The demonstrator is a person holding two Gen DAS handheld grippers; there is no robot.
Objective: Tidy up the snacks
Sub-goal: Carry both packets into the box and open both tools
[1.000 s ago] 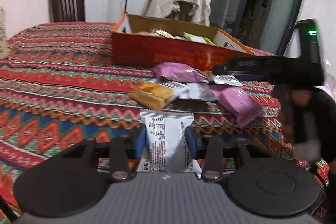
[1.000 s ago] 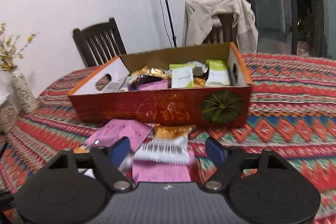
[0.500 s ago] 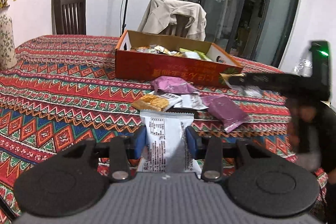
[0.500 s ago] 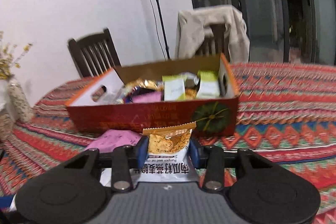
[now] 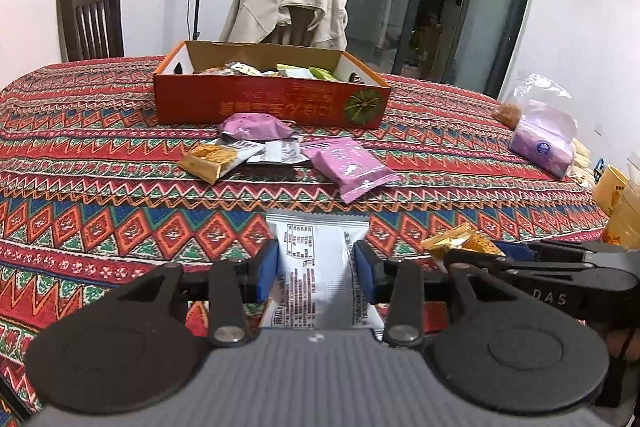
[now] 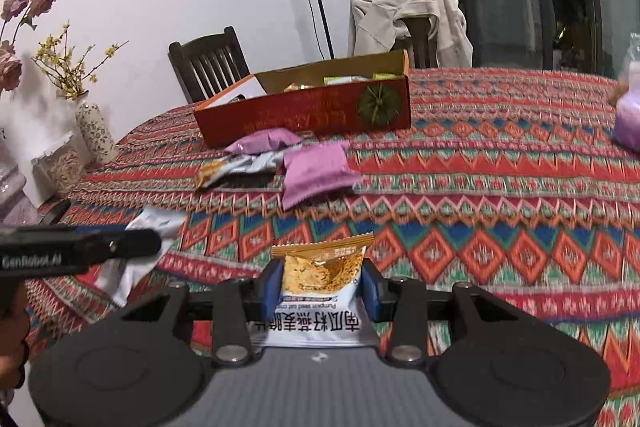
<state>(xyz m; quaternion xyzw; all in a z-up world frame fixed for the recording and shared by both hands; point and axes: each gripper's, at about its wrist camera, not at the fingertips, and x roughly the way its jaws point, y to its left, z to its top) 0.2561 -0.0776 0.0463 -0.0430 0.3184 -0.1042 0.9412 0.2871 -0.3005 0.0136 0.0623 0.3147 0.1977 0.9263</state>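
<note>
While both claws carry a packet each, the rest of the snacks lie loose on the table (image 5: 100,155). At the lower centre of the left wrist view, the left claw (image 5: 316,269) pinches a white packet (image 5: 318,267) between its blue pads; the packet's long axis runs along the claw, its crimped end pointing away toward the upper part of the frame, printed back facing up. At the lower centre of the right wrist view, the right claw (image 6: 320,287) is pressed shut on an orange-and-white packet (image 6: 320,281), also lengthwise along the fingers, with its golden crimped end pointing toward the box and the lettering upside down. The right claw also shows at the lower right of the left view, the left claw at the middle left of the right view.

Beyond, in the middle of the left view, a pink packet (image 5: 352,169) lies slantwise, a second pink packet (image 5: 254,127) sits just before the orange box (image 5: 272,103), and an orange packet (image 5: 210,161) rests beside a silver packet (image 5: 280,153). The open box stands with its long side across the frame, holding more snacks.
</note>
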